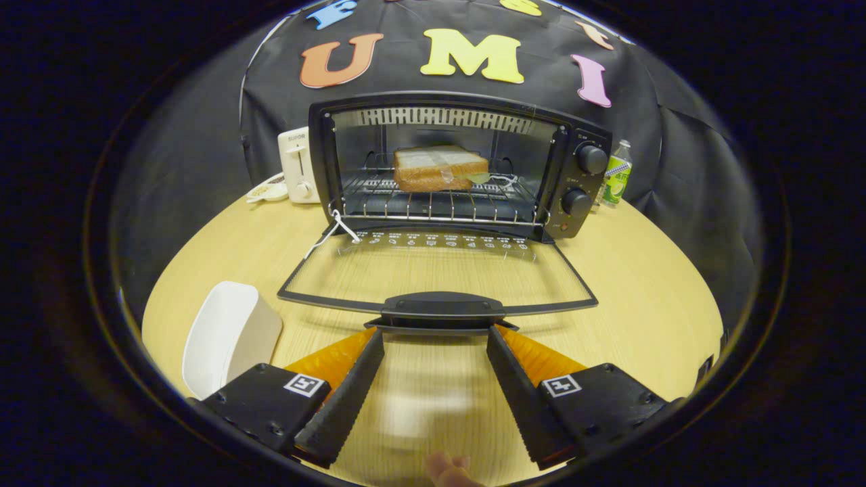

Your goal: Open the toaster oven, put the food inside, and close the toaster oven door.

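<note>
While its glass door [438,274] lies folded flat on the wooden table [643,297], the black toaster oven [460,162] stands at upper centre with a slice of toast [440,168] on its wire rack [440,199]; gripper [436,335] spread wide, empty, fingertips just short of the door handle [443,308]; white dish [230,335] at lower left; bare tabletop to the right; white toaster [298,166] marked "SUPOR" left of oven; green bottle [616,174] at its right
</note>
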Demonstrator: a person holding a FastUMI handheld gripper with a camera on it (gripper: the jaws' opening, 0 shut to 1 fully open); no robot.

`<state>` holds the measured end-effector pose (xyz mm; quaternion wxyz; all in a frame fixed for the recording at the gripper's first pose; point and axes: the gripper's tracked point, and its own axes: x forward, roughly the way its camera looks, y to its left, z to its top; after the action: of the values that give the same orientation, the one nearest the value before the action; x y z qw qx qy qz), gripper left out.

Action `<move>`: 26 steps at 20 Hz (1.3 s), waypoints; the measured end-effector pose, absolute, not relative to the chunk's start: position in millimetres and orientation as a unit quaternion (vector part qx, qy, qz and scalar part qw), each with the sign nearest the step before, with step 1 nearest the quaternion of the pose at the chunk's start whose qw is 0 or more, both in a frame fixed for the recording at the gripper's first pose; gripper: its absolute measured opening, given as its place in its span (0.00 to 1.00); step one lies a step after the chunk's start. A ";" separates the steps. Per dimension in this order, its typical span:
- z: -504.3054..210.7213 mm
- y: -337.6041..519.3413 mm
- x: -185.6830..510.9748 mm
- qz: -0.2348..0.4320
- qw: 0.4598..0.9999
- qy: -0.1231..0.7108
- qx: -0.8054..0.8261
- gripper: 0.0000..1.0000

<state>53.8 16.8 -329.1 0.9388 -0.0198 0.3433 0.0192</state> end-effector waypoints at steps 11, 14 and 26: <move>-320.2 17.1 55.9 0.013 0.936 0.351 0.004 1.00; -315.1 15.8 56.0 0.011 0.938 0.346 0.019 1.00; -273.1 12.1 57.1 0.010 0.964 0.265 0.024 1.00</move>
<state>57.1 12.1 -273.1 0.9638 0.0245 0.2652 0.0102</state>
